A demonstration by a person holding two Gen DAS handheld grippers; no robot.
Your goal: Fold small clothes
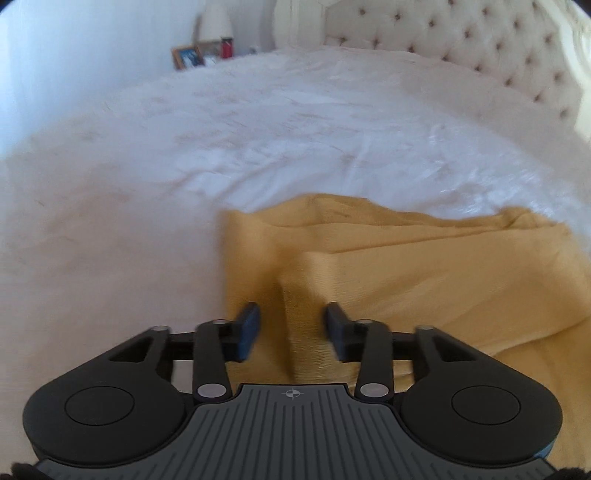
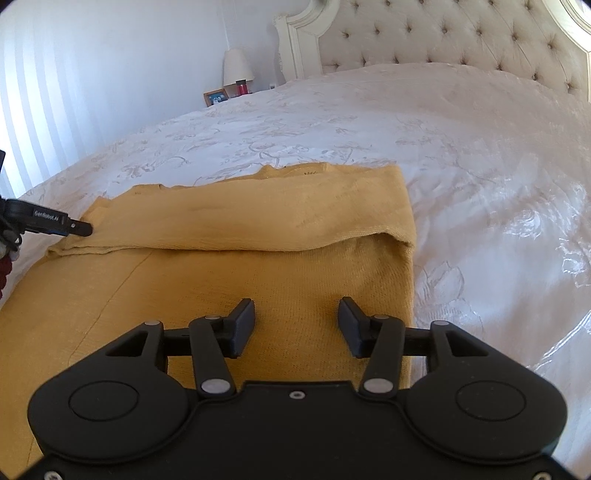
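Note:
A mustard-yellow knit garment (image 2: 258, 251) lies on the white bed, its far part folded back over itself into a flap (image 2: 277, 218). My right gripper (image 2: 297, 317) is open and empty, just above the garment's near right part. My left gripper (image 1: 291, 323) is open over the garment's left edge (image 1: 406, 273), with a raised ridge of cloth between its fingers but not pinched. The left gripper's tip also shows in the right wrist view (image 2: 79, 229), touching the left end of the flap.
The white embroidered bedspread (image 2: 369, 122) stretches away to a tufted cream headboard (image 2: 443, 33). A bedside table at the far left holds a lamp (image 2: 237, 68), a red cup (image 2: 242, 88) and a picture frame (image 2: 216, 96). A white wall is on the left.

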